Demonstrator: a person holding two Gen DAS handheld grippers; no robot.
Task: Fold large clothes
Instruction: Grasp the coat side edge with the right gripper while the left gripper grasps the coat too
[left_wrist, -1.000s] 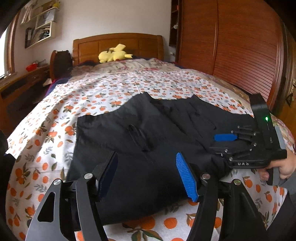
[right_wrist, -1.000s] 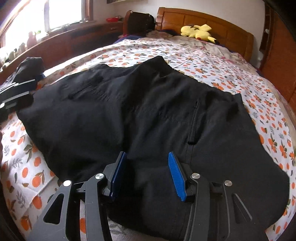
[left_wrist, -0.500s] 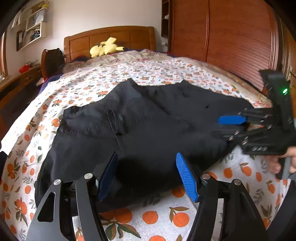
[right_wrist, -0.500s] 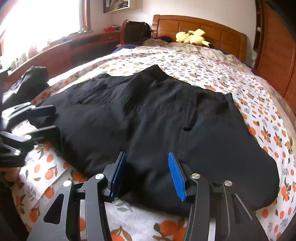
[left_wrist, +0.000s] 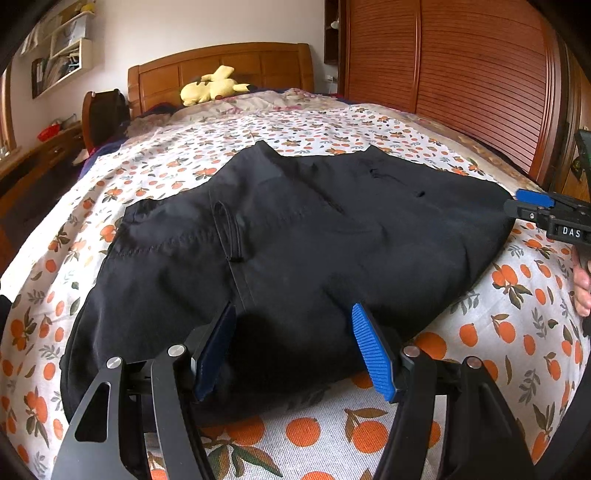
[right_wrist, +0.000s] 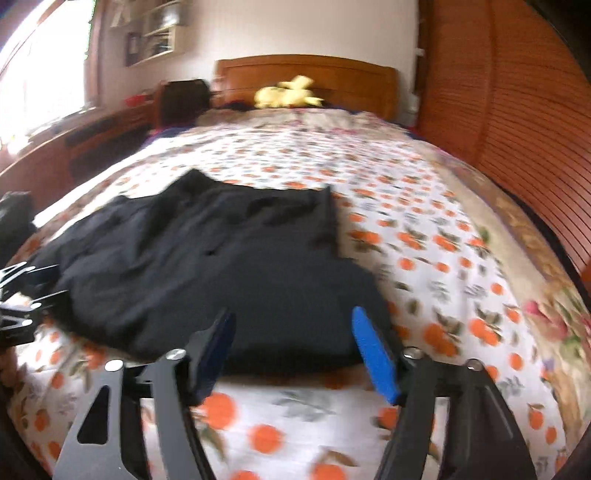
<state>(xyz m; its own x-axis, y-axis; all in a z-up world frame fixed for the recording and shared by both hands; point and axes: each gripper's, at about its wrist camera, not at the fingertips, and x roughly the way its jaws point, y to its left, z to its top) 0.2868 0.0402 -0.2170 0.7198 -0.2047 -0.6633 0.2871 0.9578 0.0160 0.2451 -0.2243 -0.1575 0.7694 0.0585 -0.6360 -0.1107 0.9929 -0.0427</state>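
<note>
The black trousers (left_wrist: 295, 251) lie flat on the bed (left_wrist: 517, 332), long axis running 9 to 3 across both views. The left gripper (left_wrist: 291, 347) sits at their near hem, fingers wide, cloth at 12. The right gripper (right_wrist: 295, 354), fingers just opened wide and empty, hangs by the 3 o'clock end; in its blurred view it seems clear of the cloth.

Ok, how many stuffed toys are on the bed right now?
1. A yellow plush toy lies at the head of the bed, against the wooden headboard. Others could be hidden beyond the views.
</note>
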